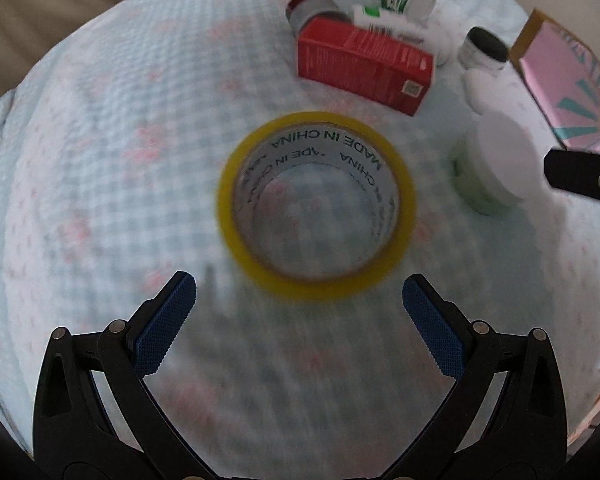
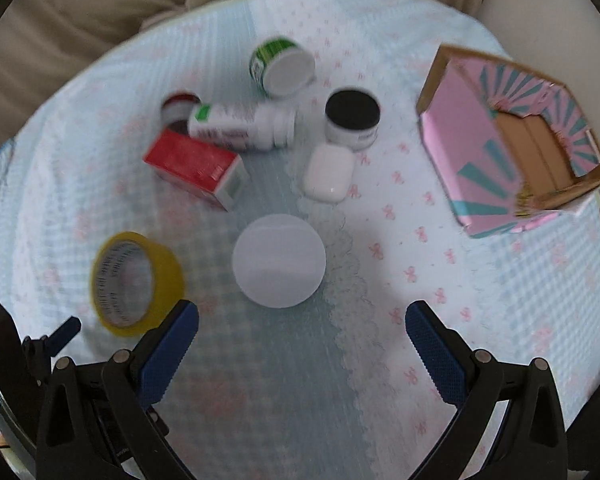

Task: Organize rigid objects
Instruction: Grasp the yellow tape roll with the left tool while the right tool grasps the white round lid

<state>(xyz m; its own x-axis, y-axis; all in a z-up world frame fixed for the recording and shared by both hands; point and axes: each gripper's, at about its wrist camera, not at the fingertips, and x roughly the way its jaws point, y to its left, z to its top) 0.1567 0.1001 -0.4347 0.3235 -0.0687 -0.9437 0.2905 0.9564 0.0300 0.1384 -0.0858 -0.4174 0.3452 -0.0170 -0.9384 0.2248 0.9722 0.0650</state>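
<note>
Both grippers hang open and empty over the cloth-covered surface (image 1: 100,160): the left gripper (image 1: 299,292) has its jaws spread just before the yellow tape roll (image 1: 316,204), which lies flat near the middle, and the right gripper (image 2: 302,320) faces the round white-lidded jar (image 2: 279,260). I judge the roll light and stiff but smooth, so one finger inside the core and one outside on the wall should hold best, while the jar wants a grip across its sides. Only the right view shows the open pink box (image 2: 512,140) at the far right edge whole, with the white case (image 2: 327,174) and black-lidded jar (image 2: 352,118); the left view alone lets one read the print inside the roll.
</note>
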